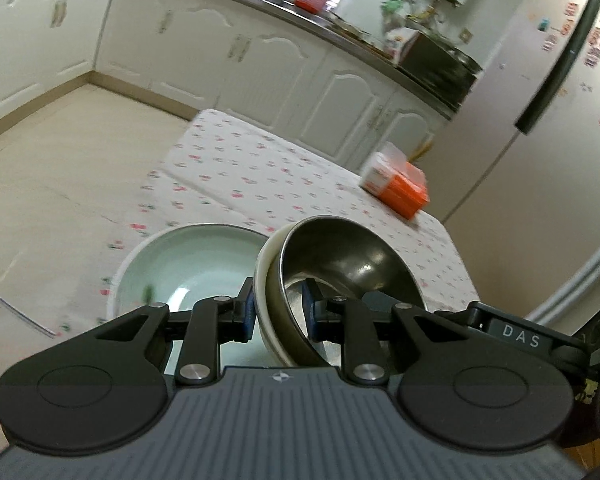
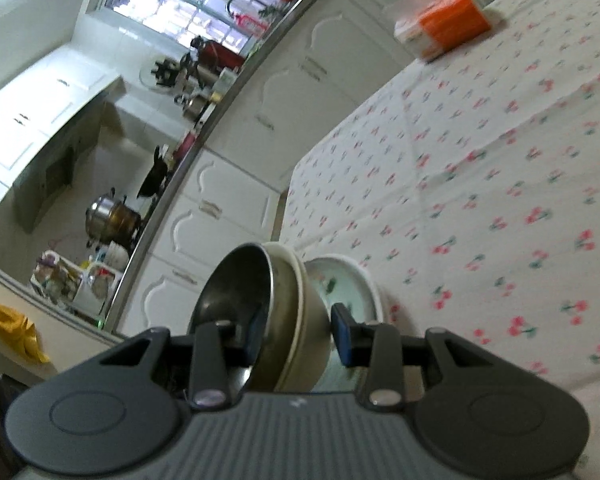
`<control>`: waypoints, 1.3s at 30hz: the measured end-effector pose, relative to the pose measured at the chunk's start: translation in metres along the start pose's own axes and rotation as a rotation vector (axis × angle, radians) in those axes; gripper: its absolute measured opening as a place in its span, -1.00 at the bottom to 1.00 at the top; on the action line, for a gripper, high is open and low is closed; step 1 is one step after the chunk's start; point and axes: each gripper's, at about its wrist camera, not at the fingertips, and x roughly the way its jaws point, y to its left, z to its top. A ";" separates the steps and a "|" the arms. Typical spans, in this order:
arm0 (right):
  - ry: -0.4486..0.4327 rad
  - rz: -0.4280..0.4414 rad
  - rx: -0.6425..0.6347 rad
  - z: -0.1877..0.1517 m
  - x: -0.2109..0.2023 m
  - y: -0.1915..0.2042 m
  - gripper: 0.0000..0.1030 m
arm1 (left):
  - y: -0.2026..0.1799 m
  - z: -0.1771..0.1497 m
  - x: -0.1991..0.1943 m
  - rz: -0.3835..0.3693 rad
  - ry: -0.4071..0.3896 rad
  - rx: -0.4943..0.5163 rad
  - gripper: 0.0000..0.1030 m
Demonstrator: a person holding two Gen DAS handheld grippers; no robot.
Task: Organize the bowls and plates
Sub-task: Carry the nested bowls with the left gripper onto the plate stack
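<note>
left gripper (image 1: 279, 312) and right gripper (image 2: 298, 334) each clamp the nested steel bowl (image 1: 340, 256) and cream bowl (image 1: 262, 280) wall; pale green plate (image 1: 196, 264) at 9 o'clock.

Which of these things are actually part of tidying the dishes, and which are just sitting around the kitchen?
Part of the job:
- steel bowl, nested in a cream bowl
- pale green dish
- left gripper and right gripper, both clamped on the nested bowls' walls

Just lying about:
- orange box on the cherry-print tablecloth
- steel pot on the counter
</note>
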 end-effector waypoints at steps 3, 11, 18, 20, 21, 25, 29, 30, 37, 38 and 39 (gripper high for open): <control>0.028 -0.001 0.002 -0.002 0.013 0.002 -0.29 | 0.012 0.000 0.001 0.020 0.007 -0.025 -0.54; 0.072 -0.027 -0.005 -0.007 0.029 0.003 -0.29 | 0.015 -0.003 0.007 0.040 0.037 -0.058 -0.54; 0.079 -0.039 -0.015 -0.009 0.033 0.005 -0.28 | 0.022 -0.001 0.014 0.045 0.055 -0.079 -0.54; 0.078 -0.041 -0.020 -0.009 0.034 0.007 -0.28 | 0.023 -0.002 0.012 0.044 0.056 -0.078 -0.54; 0.077 -0.042 -0.025 -0.009 0.034 0.007 -0.28 | 0.024 -0.001 0.013 0.045 0.057 -0.079 -0.54; 0.072 -0.047 -0.044 -0.010 0.035 0.008 -0.28 | 0.024 -0.001 0.015 0.044 0.059 -0.082 -0.54; 0.072 -0.048 -0.055 -0.010 0.034 0.009 -0.27 | 0.025 0.000 0.018 0.045 0.058 -0.086 -0.54; 0.071 -0.045 -0.055 -0.010 0.034 0.009 -0.26 | 0.025 0.000 0.019 0.046 0.057 -0.087 -0.54; 0.037 -0.018 -0.038 -0.007 0.026 0.006 0.00 | 0.026 0.000 0.013 0.064 0.034 -0.087 -0.41; 0.030 -0.018 -0.038 -0.006 0.023 0.006 0.04 | 0.025 0.000 0.013 0.067 0.030 -0.083 -0.39; 0.024 -0.017 -0.040 -0.006 0.021 0.007 0.06 | 0.024 0.000 0.012 0.070 0.026 -0.080 -0.28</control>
